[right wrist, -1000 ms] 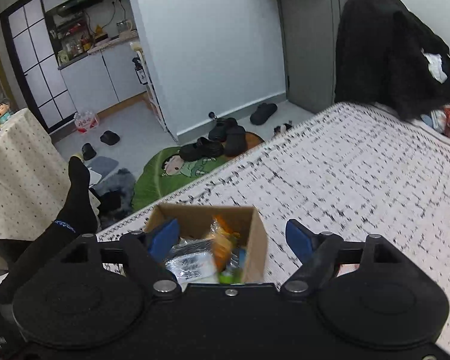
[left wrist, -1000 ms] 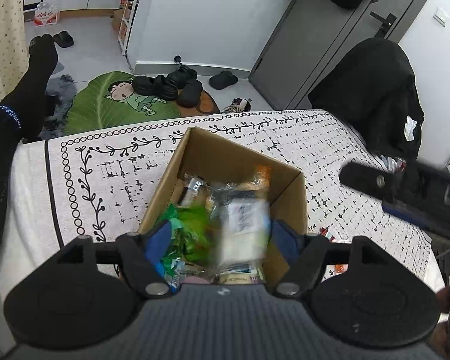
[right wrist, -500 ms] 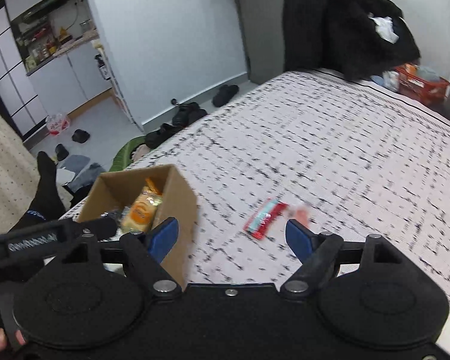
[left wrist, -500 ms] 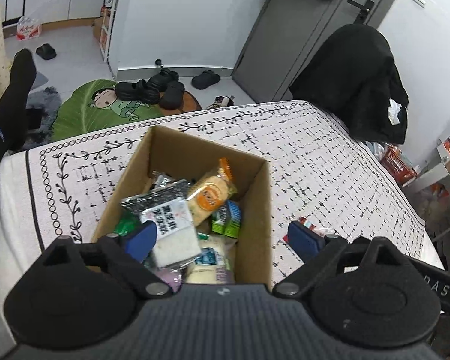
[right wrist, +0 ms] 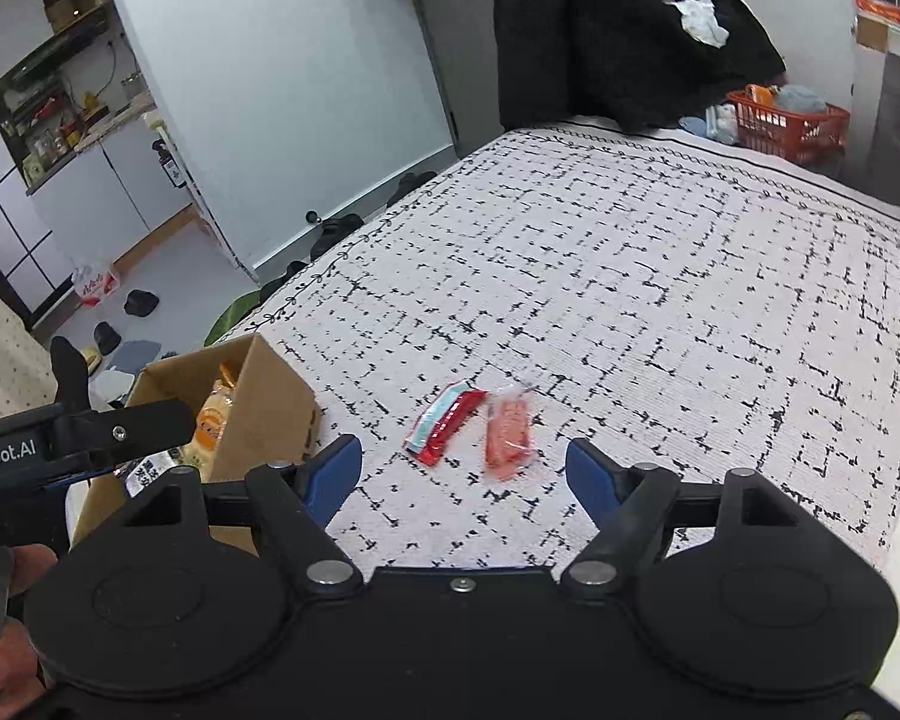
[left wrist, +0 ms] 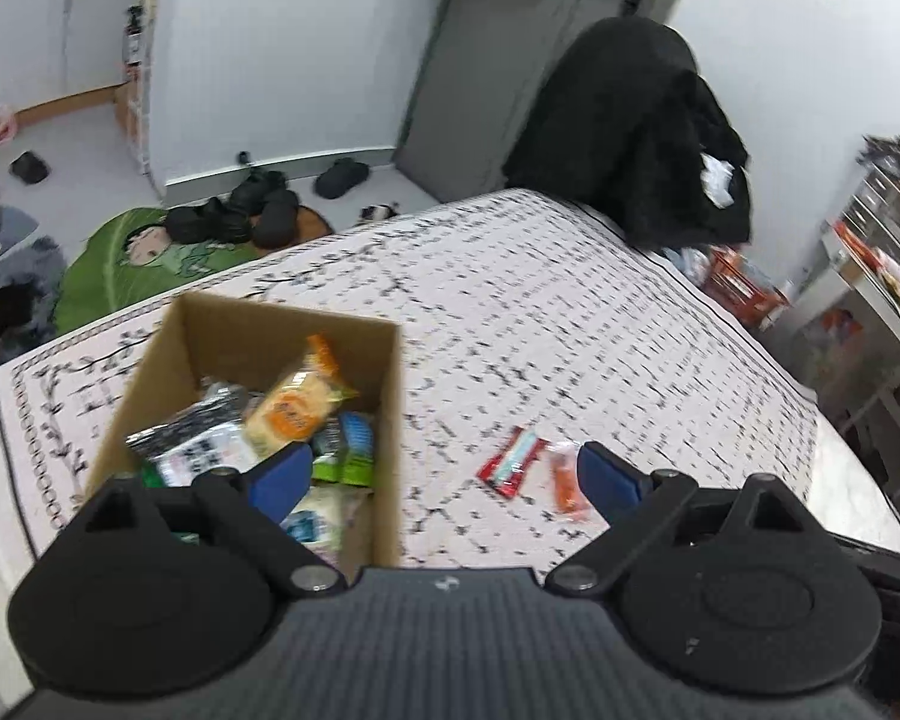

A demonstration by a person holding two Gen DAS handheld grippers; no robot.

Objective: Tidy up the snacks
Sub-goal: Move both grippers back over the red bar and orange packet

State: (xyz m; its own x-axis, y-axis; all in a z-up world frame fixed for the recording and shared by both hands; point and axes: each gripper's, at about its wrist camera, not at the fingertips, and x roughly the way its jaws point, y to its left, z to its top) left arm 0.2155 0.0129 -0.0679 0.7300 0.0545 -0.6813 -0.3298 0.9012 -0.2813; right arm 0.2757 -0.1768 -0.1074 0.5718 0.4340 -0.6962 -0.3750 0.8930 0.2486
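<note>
**Asker:** Two grippers over the bed — taking the cardboard box as the marker, what sits where, from left to right?

**Watcher:** Furthest left is the box itself, open-topped on the patterned bedspread and packed with snack packets; a yellow-orange one lies on top, with a blue and green pack to its right against the right wall. The left gripper angles downward above the box's near right corner: its left finger hangs over the packets, its right finger over bare bedspread to the right of the box.

**Asker:** Is it clamping anything?

**Watcher:** No. Its jaws have just been opening, they stand spread wide, and nothing is between the pads.

**Asker:** And to the right of the box?

**Watcher:** Two loose snacks lie flat on the bedspread: a red wrapper with a pale blue end, then, just beside it, a clear packet with orange-pink contents. The right gripper also tilts downward, just short of that pair. Its jaws have just been closing a little, yet they are still apart and grip nothing. In its view the left gripper's finger reaches across the box, and part of a hand shows at the lower left edge.
</note>
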